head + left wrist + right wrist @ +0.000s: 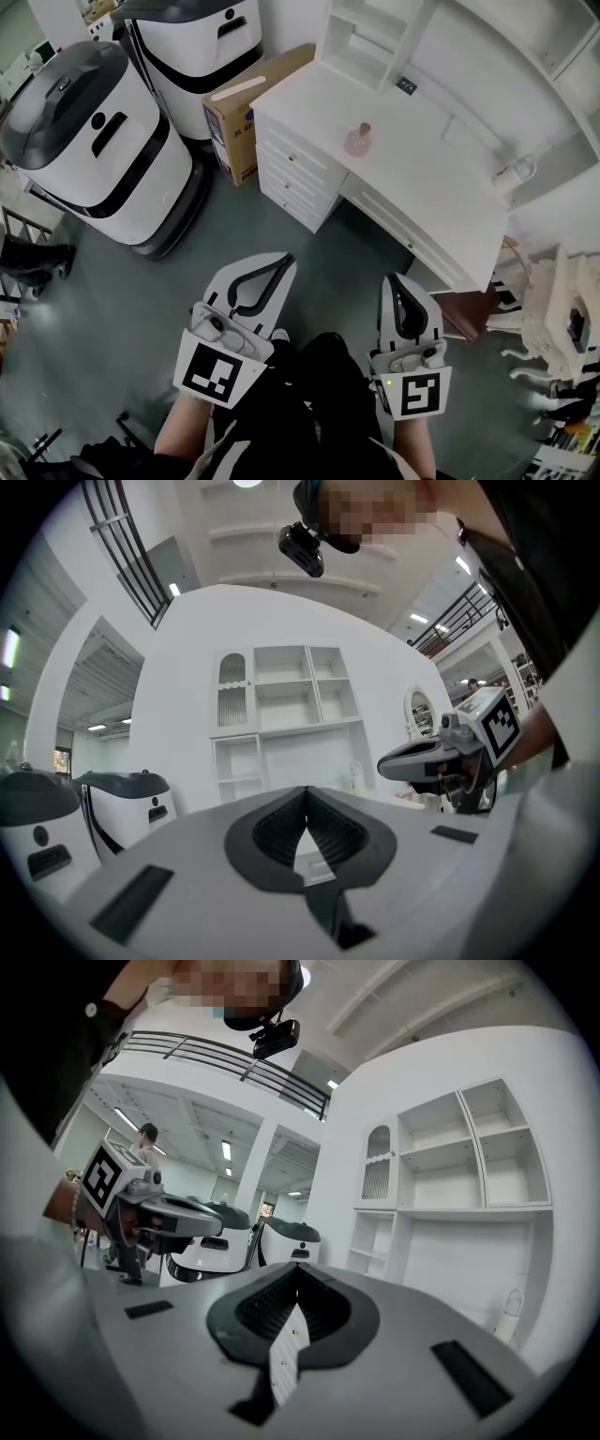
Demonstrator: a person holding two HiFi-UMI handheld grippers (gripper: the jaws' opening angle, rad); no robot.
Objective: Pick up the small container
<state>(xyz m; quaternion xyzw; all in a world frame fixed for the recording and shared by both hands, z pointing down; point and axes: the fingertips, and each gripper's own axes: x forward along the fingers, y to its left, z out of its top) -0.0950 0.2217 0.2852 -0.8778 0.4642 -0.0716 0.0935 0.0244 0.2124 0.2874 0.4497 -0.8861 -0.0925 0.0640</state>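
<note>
The small container (359, 140) is a pink round bottle with a tan stopper. It stands upright on the white desk (441, 192), near the desk's left part. My left gripper (283, 262) and right gripper (393, 280) hover side by side over the grey floor in front of the desk, well short of the container. Both point towards the desk. The left gripper (305, 795) has its jaws pressed together with nothing between them. The right gripper (298, 1273) is likewise shut and empty. A small pale bottle shape (355, 776) shows on the desk beyond the left jaws.
Two white-and-black rounded machines (94, 141) (202, 47) stand at the left with a cardboard box (246, 108) beside the desk's drawers (295, 173). A white shelf unit (375, 42) sits on the desk. A white ornate piece of furniture (553, 309) stands at the right.
</note>
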